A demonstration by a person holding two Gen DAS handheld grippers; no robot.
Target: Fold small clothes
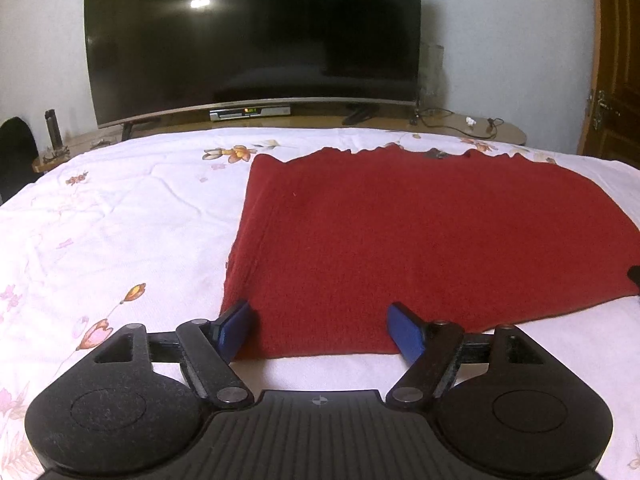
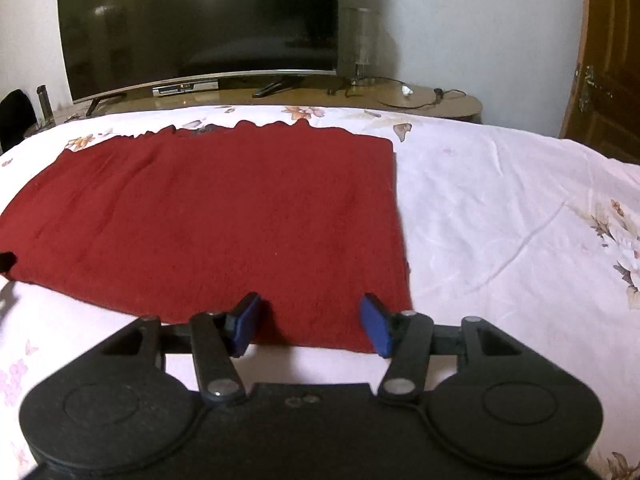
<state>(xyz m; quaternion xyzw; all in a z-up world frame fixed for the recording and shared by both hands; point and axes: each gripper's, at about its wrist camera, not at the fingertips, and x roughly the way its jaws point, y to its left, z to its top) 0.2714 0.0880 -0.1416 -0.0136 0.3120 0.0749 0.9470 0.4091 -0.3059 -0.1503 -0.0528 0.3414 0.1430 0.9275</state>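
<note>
A dark red knitted garment (image 1: pixel 420 240) lies flat on the white floral bedsheet (image 1: pixel 120 220). My left gripper (image 1: pixel 319 314) is open at the garment's near left corner, its blue pads (image 1: pixel 236 328) straddling the near hem without pinching it. In the right wrist view the same garment (image 2: pixel 220 220) spreads to the left. My right gripper (image 2: pixel 311 304) is open over the near right corner, its blue pads (image 2: pixel 376 328) apart on either side of the hem. A dark tip of the other gripper shows at each view's edge.
Beyond the bed's far edge a large black television (image 1: pixel 252 36) stands on a low wooden stand (image 1: pixel 460 128) with a set-top box (image 1: pixel 250 112) and cables. A wooden door (image 1: pixel 616 60) is at the right. Bare sheet (image 2: pixel 500 220) lies right of the garment.
</note>
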